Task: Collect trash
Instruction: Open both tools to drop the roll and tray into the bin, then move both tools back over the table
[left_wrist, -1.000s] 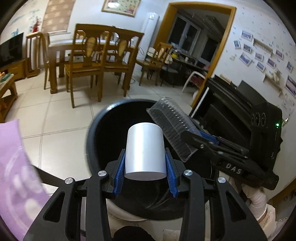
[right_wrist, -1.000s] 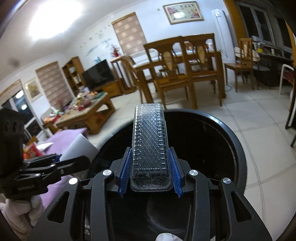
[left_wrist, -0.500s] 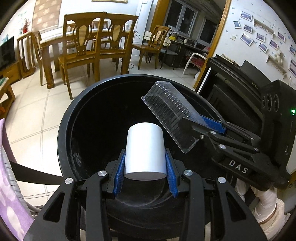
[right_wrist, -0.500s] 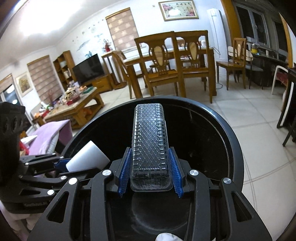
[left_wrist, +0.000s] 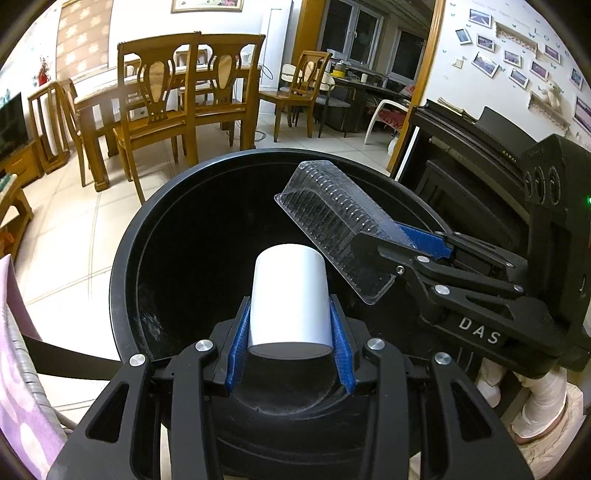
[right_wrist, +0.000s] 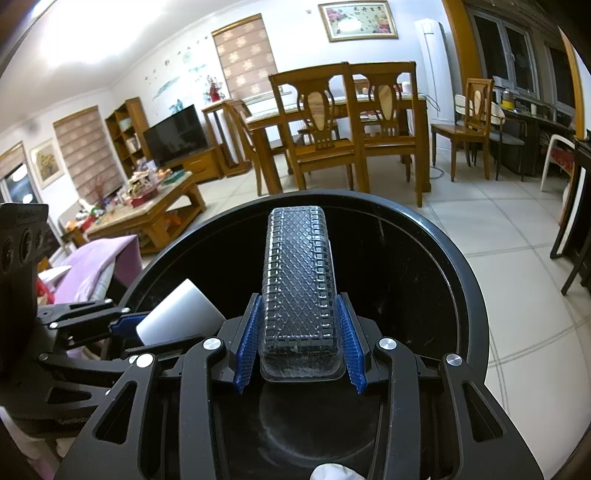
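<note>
A round black trash bin (left_wrist: 125, 280) (right_wrist: 476, 295) stands on the tiled floor below both grippers. My left gripper (left_wrist: 290, 345) is shut on a white paper cup (left_wrist: 290, 299), held base toward the camera over the bin's mouth. My right gripper (right_wrist: 299, 350) is shut on a clear ribbed plastic tray (right_wrist: 297, 284), also over the bin. In the left wrist view the right gripper (left_wrist: 402, 247) comes in from the right with the tray (left_wrist: 340, 221). In the right wrist view the left gripper (right_wrist: 129, 326) and cup (right_wrist: 181, 317) sit at the lower left.
A wooden dining table with chairs (left_wrist: 177, 99) stands behind the bin. A black piano (left_wrist: 480, 155) is to the right. A coffee table (right_wrist: 147, 206) with clutter and a TV (right_wrist: 173, 134) lie to the left. Purple cloth (left_wrist: 22, 406) hangs at the left edge.
Both grippers have come forward and down over the bin, so its rim and dark inside now fill more of each view. The cup and the tray stay gripped.
</note>
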